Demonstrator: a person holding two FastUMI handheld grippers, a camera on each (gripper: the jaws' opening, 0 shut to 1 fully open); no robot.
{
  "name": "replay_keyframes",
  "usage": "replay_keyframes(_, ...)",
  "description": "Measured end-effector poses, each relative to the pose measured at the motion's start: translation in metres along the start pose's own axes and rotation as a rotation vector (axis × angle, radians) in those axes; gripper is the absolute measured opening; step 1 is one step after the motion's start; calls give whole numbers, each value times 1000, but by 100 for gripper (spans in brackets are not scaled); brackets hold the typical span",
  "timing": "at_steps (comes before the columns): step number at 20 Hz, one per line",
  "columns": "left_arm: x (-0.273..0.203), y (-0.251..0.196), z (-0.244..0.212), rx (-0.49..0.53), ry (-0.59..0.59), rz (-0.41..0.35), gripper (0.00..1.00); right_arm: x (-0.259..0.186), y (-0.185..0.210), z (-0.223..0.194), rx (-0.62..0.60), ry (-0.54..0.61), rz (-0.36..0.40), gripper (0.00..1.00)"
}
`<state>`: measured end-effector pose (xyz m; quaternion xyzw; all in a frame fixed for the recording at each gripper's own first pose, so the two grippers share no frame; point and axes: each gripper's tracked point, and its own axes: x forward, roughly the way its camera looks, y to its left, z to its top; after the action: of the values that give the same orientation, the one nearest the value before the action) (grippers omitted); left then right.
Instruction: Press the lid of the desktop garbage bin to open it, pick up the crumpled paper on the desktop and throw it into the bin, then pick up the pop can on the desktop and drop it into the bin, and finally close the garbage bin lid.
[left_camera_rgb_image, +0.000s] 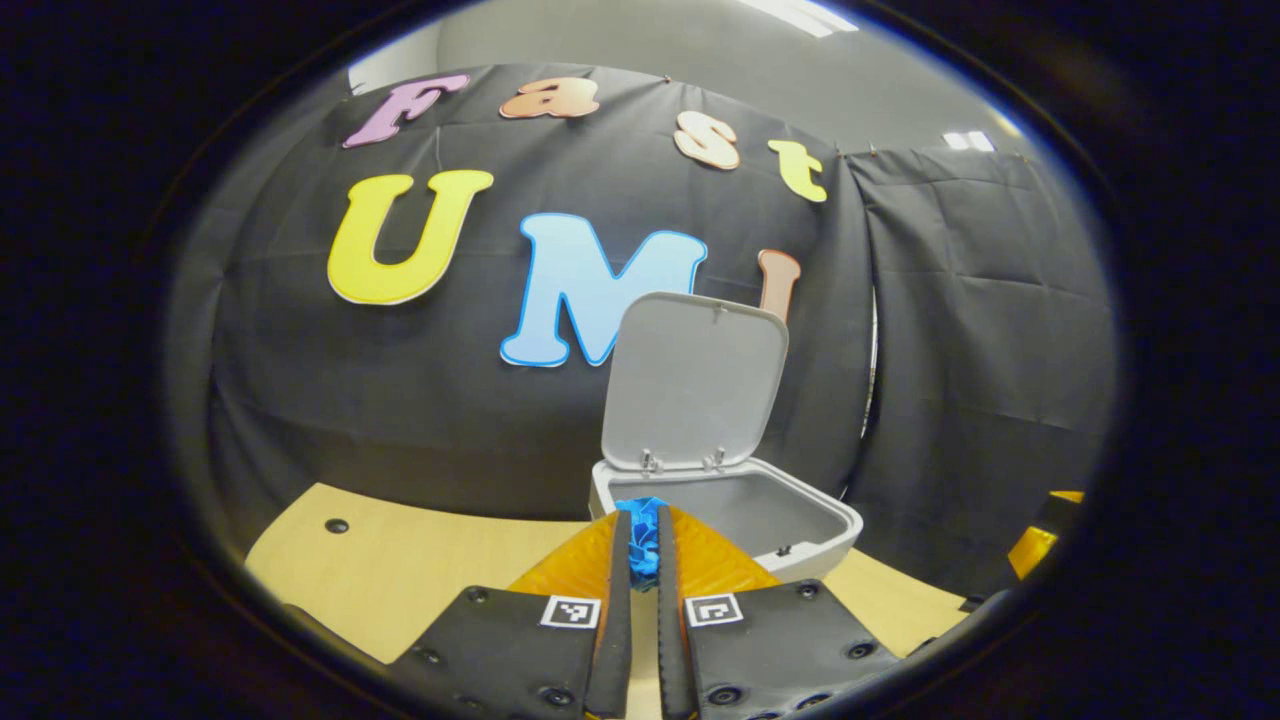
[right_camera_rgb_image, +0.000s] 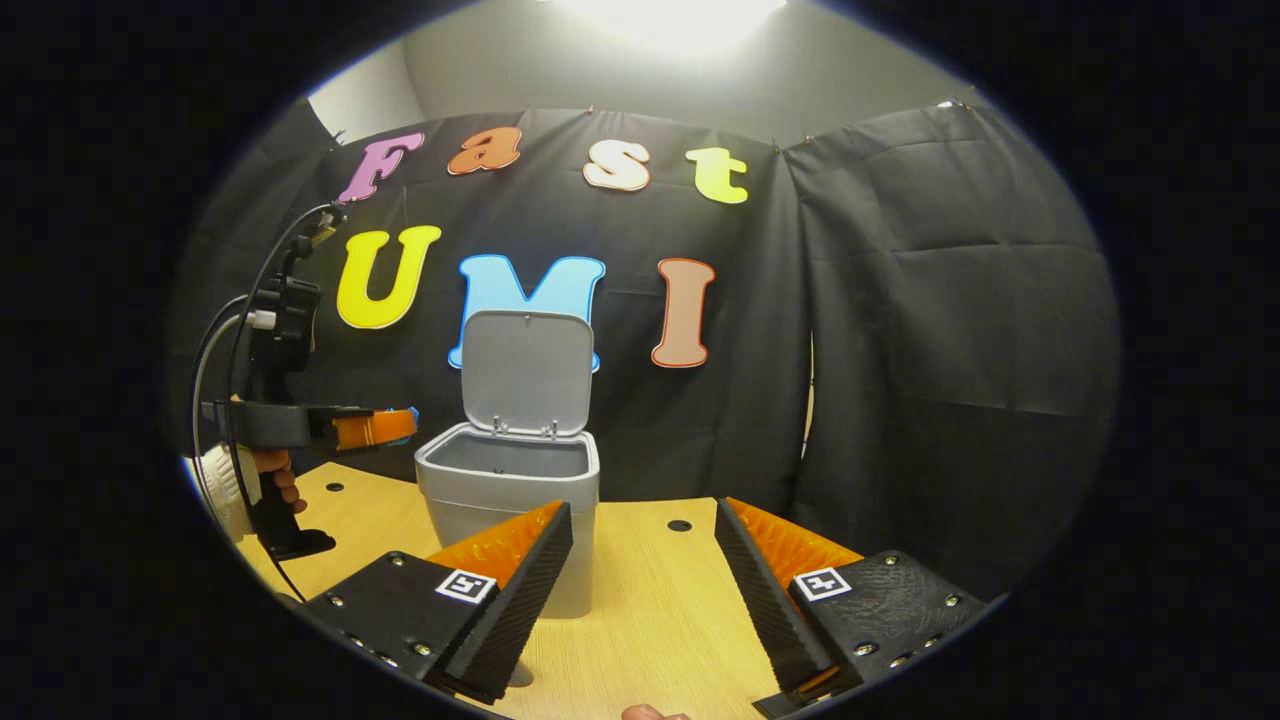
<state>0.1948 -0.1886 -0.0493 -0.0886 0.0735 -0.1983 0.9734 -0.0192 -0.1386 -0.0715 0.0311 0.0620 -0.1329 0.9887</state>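
Note:
The grey desktop bin (left_camera_rgb_image: 800, 525) stands open with its lid (left_camera_rgb_image: 694, 380) upright against the back wall. My left gripper (left_camera_rgb_image: 641, 522) is shut on a blue crumpled paper (left_camera_rgb_image: 641, 548), held just in front of the bin's near-left rim. In the right gripper view the bin (right_camera_rgb_image: 510, 480) and its raised lid (right_camera_rgb_image: 527, 372) sit at centre-left. There the left gripper (right_camera_rgb_image: 385, 427) hovers level with the rim, just left of it, held by a hand (right_camera_rgb_image: 285, 487). My right gripper (right_camera_rgb_image: 645, 525) is open above the table, nothing between its fingers.
The light wooden table (right_camera_rgb_image: 660, 600) has small dark holes (right_camera_rgb_image: 679, 525) in its top. Black cloth walls close off the back and right side. Cables (right_camera_rgb_image: 215, 350) loop from the left gripper's handle. A fingertip (right_camera_rgb_image: 650, 712) shows at the bottom edge.

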Motion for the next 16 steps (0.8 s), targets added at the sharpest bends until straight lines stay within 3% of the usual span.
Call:
replay_keyframes(8, 54, -27, -6, 39, 17, -63, 20, -5, -11, -20, -6, 61, -70, 93)
replay_keyframes(16, 77, -24, -25, 73, 63, -79, 41, -6, -5, -32, -7, 96, -84, 93)
